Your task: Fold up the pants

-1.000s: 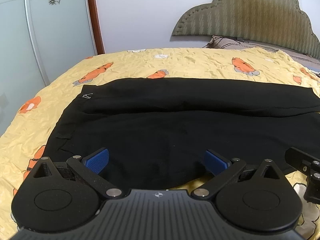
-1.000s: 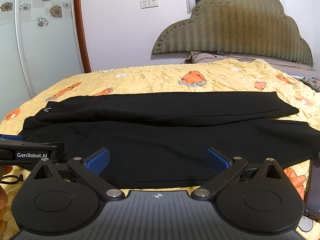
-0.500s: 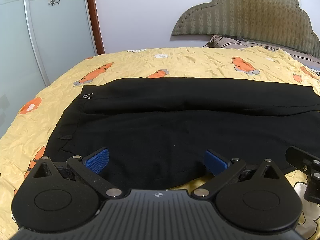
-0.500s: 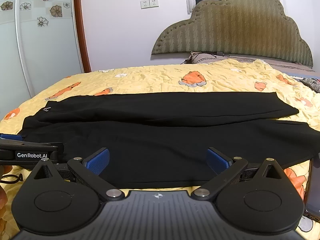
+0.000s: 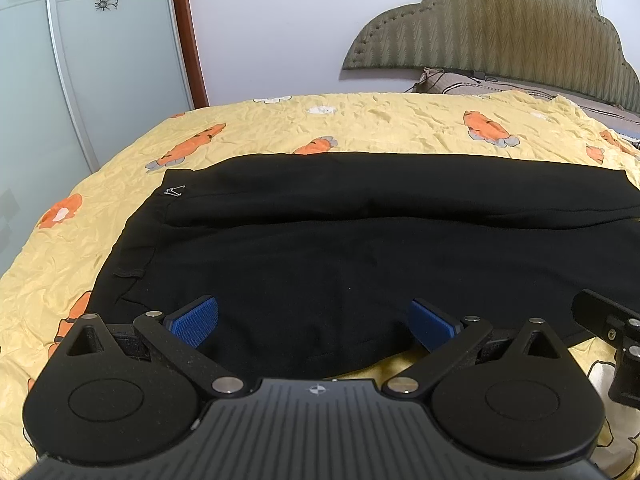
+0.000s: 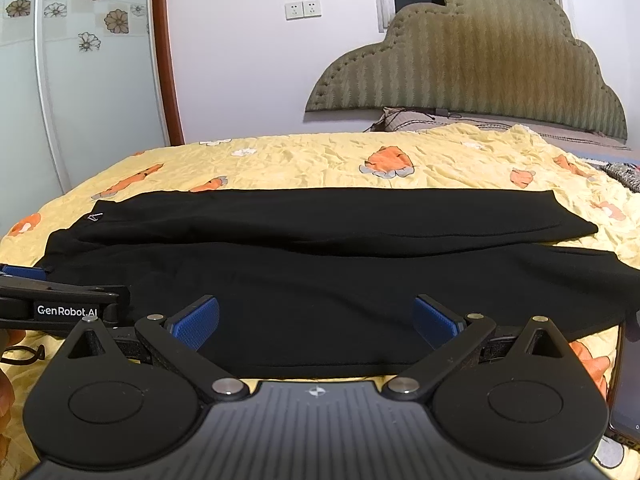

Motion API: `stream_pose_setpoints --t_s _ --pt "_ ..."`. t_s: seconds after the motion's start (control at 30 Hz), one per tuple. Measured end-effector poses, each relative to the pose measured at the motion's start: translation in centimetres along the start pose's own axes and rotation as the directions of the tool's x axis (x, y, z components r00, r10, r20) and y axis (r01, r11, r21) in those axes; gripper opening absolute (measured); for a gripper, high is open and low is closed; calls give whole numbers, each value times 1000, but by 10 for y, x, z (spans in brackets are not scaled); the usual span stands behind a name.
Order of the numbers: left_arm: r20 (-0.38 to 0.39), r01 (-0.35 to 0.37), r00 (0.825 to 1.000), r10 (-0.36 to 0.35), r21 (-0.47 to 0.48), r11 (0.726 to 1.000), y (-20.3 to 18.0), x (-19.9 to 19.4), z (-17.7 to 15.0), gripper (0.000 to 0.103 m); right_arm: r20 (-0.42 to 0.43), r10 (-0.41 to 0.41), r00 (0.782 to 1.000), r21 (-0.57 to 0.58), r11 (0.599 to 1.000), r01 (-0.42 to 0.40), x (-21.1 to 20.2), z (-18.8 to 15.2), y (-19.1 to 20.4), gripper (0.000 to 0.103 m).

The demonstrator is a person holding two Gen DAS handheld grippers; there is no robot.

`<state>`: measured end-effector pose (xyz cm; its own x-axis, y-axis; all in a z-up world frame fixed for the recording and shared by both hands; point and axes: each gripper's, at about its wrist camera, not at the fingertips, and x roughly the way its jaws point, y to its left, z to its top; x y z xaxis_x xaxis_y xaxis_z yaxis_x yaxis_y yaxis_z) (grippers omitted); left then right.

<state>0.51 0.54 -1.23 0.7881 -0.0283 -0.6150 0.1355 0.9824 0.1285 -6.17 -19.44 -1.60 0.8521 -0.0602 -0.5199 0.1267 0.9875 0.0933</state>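
Black pants (image 5: 360,248) (image 6: 320,264) lie flat across the yellow bedspread, waistband to the left, legs running right. The far leg lies partly over the near one. A small white logo (image 5: 175,191) marks the waist corner. My left gripper (image 5: 314,322) hovers open over the near edge of the pants by the waist end. My right gripper (image 6: 316,320) is open over the near edge further along the legs. Nothing sits between either pair of blue pads. Each gripper shows at the edge of the other's view.
The bedspread (image 5: 360,124) is yellow with orange carrot prints. An upholstered headboard (image 6: 468,64) and a pillow (image 5: 460,82) stand at the far right. A frosted sliding door (image 5: 80,80) is at the left. A dark device (image 6: 628,392) lies by the bed's right edge.
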Motion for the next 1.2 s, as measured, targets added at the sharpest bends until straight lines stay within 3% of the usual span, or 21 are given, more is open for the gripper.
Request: stream_pose_setpoints --t_s 0.43,0.7,0.83,1.0,1.1,1.17,1.2 --pt "23 3 1000 -3 -7 1000 4 -3 -1 102 44 26 999 -25 999 -25 1 10 3 103" --pt "12 -35 999 36 -22 999 11 0 4 103 42 40 998 45 998 -42 11 21 1 103" --pt "5 -40 999 40 -30 999 14 1 7 103 91 -14 996 -21 1000 16 7 22 7 103" --pt "-2 -44 999 44 -21 999 12 4 7 103 113 -2 994 -45 999 7 6 23 10 103" --pt "-5 -47 999 47 -13 999 11 4 7 103 52 114 992 93 989 -118 12 26 -3 103" --pt "-10 -51 999 51 -11 999 12 6 7 103 71 39 997 44 998 -42 10 27 3 103" --pt "-11 -52 999 52 -10 999 12 7 7 103 71 43 997 40 998 -46 10 28 4 103"
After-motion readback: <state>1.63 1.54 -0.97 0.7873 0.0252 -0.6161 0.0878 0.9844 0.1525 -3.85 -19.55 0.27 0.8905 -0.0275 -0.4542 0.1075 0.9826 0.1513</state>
